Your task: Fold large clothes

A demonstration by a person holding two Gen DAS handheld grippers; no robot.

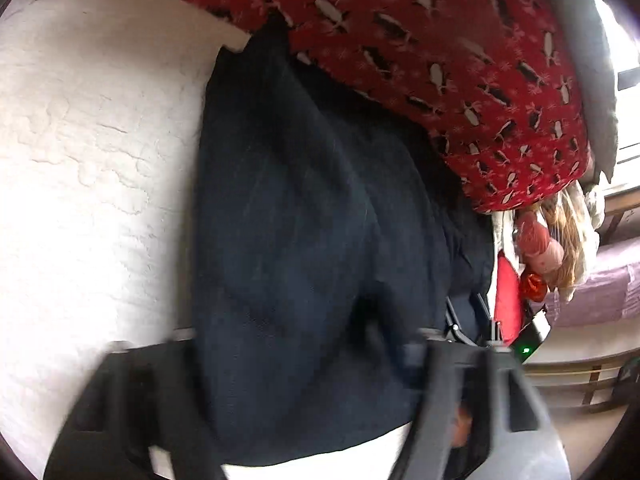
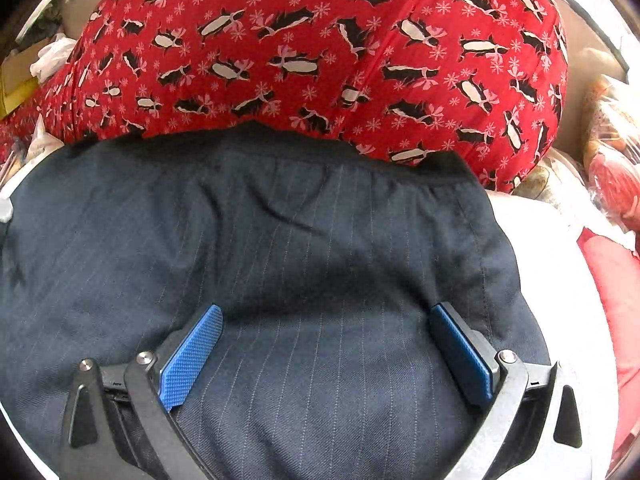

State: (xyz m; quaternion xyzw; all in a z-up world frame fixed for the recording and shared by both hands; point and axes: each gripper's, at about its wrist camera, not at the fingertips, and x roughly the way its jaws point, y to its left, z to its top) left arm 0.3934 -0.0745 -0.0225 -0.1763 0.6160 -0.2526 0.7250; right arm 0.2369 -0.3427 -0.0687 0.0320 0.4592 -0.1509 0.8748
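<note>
Folding underway: navy pinstripe garment [image 2: 304, 248] lying on white quilted surface [image 1: 92, 152], against red penguin-print fabric [image 2: 320, 52]. Right hand-held gripper [image 2: 326, 354] spread wide over cloth, holding nothing. Left hand-held gripper [image 1: 288, 392] blurred, garment between its jaws; grip unclear. Further folds likely remain.

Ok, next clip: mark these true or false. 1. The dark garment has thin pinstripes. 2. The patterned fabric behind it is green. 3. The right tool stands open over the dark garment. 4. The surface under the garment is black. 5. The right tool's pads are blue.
1. The dark garment has thin pinstripes. True.
2. The patterned fabric is green. False: it is red with penguins.
3. The right tool stands open over the garment. True.
4. The surface under it is black. False: it is white and textured.
5. The right tool's pads are blue. True.
</note>
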